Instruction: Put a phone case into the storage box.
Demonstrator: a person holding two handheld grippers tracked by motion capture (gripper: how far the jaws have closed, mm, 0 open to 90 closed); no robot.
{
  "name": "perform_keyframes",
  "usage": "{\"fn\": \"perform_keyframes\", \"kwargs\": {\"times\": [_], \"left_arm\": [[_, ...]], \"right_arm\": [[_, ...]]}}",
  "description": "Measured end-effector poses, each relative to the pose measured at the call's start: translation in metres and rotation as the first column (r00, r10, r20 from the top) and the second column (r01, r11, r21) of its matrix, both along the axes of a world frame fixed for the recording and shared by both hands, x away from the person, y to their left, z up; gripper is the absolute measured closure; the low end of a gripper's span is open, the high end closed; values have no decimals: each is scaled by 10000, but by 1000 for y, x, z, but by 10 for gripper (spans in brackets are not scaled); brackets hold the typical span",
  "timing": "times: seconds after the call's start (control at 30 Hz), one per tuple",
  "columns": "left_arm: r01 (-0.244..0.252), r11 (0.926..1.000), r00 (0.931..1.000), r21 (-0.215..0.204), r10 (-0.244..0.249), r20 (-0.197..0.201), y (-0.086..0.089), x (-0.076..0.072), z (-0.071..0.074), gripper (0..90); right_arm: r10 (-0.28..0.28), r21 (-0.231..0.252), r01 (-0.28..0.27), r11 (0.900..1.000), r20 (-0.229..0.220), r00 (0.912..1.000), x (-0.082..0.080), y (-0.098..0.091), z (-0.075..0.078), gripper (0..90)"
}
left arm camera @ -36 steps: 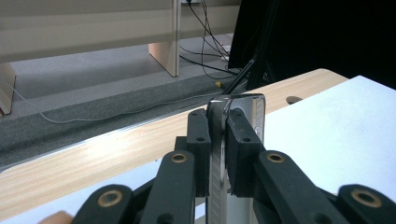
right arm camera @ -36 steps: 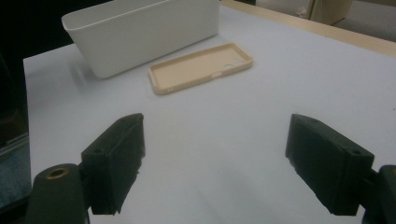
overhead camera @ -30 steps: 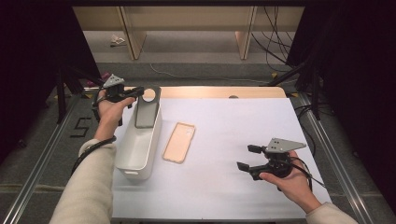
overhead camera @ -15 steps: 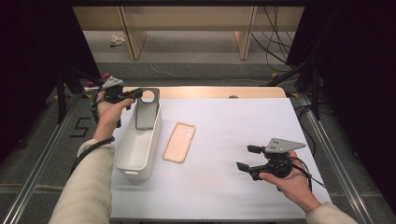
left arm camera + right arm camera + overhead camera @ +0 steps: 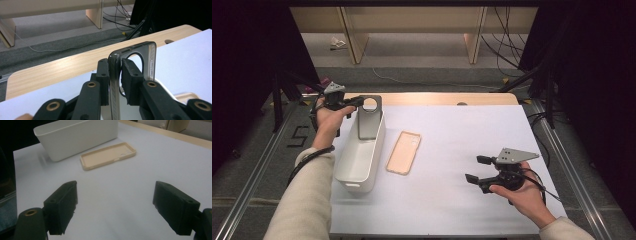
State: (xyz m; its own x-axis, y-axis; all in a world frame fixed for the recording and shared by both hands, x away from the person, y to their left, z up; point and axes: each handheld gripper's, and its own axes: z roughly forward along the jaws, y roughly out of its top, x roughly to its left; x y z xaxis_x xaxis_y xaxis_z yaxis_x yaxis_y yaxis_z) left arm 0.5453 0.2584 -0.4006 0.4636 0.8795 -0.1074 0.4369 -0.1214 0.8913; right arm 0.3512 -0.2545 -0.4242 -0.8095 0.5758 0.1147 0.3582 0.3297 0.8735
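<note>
High view is showing a dark grey phone case [image 5: 369, 119] standing upright, its lower part dipping into the far end of a white bin [image 5: 360, 155]. The left claw [image 5: 357, 102] is pinching the case at its top edge, beside the round camera cutout. In the left gripper view the two black pads [image 5: 130, 77] are pressing on either side of the case's thin wall [image 5: 115, 82], with the cutout rising just beyond them. The left hand [image 5: 328, 120] is gripping the tool at the bin's far left corner.

Just to the right of that claw, beside the bin, a tan phone case [image 5: 403, 152] is lying flat on the white counter [image 5: 462, 125], open side up; it is not touching the bin.

Well apart, toward the near right of the counter, the right claw [image 5: 476, 169] is sitting spread wide, holding nothing, in the right hand [image 5: 524, 192]. In the right gripper view its jaws are standing far apart over bare counter [image 5: 150, 162], with the tan phone case [image 5: 108, 155] ahead of it and the white bin [image 5: 75, 137] lying beyond that.
</note>
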Motion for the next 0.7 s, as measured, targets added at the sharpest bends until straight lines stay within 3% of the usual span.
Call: {"fn": "perform_keyframes", "kwargs": {"times": [0.37, 0.7], "left_arm": [[-473, 9967, 9983, 661, 494, -305, -1, 3, -1, 716], [-703, 9865, 9962, 1481, 770, -401, -6, 7, 0, 689]], "right_arm": [[12, 8, -12, 10000, -11, 10000, 0, 0, 0, 207], [29, 1, -29, 10000, -31, 10000, 0, 0, 0, 207]]}}
